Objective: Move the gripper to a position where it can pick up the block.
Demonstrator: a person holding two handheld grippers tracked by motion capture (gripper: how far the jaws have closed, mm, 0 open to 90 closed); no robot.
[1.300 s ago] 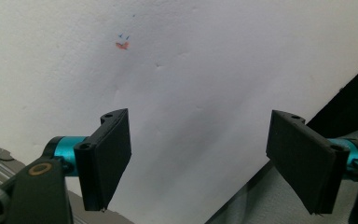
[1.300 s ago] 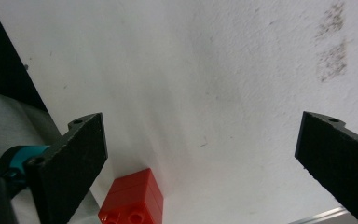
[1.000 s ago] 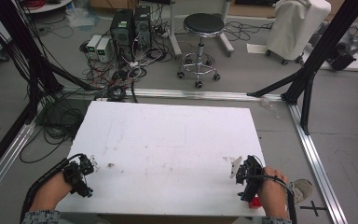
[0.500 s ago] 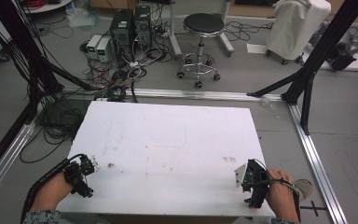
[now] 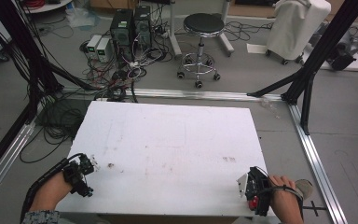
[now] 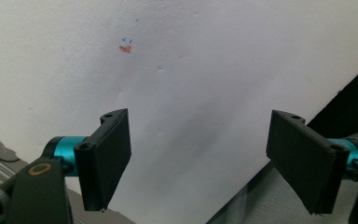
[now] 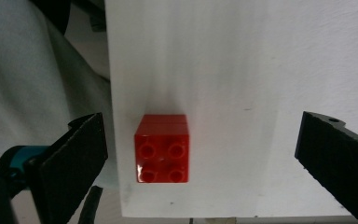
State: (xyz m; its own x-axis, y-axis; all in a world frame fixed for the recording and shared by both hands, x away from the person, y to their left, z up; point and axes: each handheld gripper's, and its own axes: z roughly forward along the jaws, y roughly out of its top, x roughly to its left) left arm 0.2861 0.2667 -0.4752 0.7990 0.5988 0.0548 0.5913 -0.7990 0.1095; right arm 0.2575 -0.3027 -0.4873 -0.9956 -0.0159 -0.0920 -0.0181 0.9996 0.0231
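A red two-by-two brick [image 7: 162, 148] lies studs-up on the white table [image 7: 261, 70], close to its near right corner. My right gripper [image 7: 203, 144] hovers over it, jaws wide open, one on each side and neither touching. In the high view the brick [image 5: 251, 204] peeks out red beneath the right gripper [image 5: 253, 189] at the table's front right edge. My left gripper [image 5: 89, 164] rests at the front left edge. Its jaws stand open over the bare table [image 6: 205, 70], and the left gripper [image 6: 198, 140] holds nothing.
Small brown smudges [image 5: 229, 159] mark the white table [image 5: 168, 135]; an orange mark [image 6: 126, 48] lies ahead of the left jaws. Beyond the table stand a black stool [image 5: 203, 28], computer boxes [image 5: 130, 23] and tangled cables. Aluminium rails [image 5: 314, 158] and black posts frame the sides.
The right hand has drawn its gripper slightly back toward the table's near edge over the red brick. The left gripper has stayed put.
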